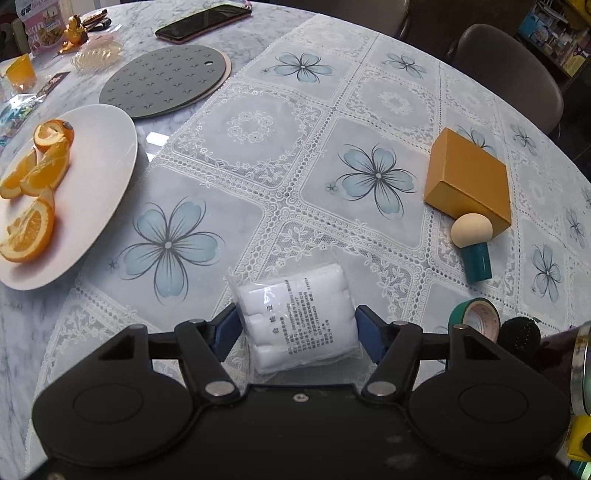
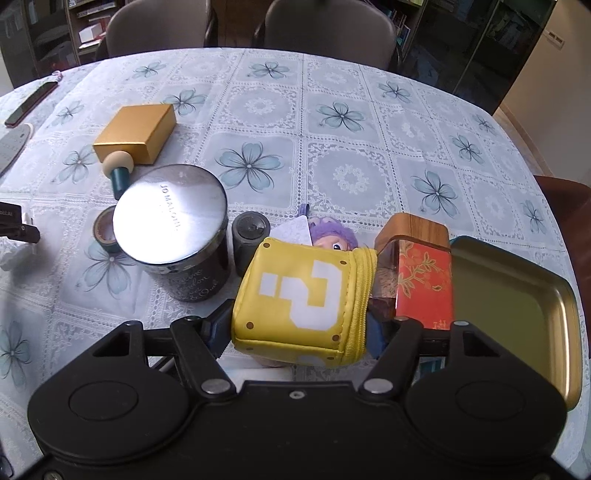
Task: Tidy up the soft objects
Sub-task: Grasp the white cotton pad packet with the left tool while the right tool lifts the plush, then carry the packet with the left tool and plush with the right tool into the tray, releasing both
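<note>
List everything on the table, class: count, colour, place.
plate: 1, white, left, holds orange slices
mat: 1, grey, behind plate
phone: 1, dark, far left
box: 1, mustard, centre
peg: 1, cream and teal, touching box
tape: 1, green, beside jar
jar: 1, black, silver lid
pad pack: 1, white, between left tool's fingers
cube pouch: 1, yellow, between right tool's fingers
doll: 1, purple, behind pouch
tin: 1, gold, open, right
left tool: 1, black
right tool: 1, black
</note>
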The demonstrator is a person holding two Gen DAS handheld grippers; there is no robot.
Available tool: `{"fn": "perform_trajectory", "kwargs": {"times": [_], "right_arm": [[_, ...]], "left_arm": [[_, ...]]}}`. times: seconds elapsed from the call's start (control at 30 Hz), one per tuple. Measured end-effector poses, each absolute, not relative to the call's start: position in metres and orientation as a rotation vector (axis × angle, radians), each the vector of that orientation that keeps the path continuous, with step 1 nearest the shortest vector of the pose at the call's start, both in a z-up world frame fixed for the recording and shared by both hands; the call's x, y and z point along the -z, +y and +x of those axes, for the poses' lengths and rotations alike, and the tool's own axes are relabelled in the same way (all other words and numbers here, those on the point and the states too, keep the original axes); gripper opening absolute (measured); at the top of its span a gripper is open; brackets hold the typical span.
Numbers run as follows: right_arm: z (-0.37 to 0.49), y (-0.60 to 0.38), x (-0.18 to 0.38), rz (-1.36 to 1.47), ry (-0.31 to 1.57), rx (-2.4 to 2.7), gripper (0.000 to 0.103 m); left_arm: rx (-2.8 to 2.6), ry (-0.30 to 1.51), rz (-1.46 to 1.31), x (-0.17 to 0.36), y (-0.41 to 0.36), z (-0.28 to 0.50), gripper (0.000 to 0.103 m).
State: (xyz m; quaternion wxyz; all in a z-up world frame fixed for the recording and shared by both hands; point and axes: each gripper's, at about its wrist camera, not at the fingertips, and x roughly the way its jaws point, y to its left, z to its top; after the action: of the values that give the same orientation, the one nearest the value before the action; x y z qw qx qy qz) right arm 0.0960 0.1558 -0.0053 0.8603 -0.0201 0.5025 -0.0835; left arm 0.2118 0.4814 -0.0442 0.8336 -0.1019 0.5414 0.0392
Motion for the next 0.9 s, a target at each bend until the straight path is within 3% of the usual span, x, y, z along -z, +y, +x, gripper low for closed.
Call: {"fn": "perform_trajectory", "kwargs": {"times": [0.5,0.9], "right_arm": [[0.027,0.136,-0.017,0.056,1.092,-0.072,0.064],[-0.03,0.021,-0.062,0.144,0.96,-0.03,0.064]], "left_arm": [[0.03,1.181,-0.066,-0.001,0.41,0.089,0.064],[0.224,1.165,0.057,-0.038,0.246,0.045,0.064]]}}
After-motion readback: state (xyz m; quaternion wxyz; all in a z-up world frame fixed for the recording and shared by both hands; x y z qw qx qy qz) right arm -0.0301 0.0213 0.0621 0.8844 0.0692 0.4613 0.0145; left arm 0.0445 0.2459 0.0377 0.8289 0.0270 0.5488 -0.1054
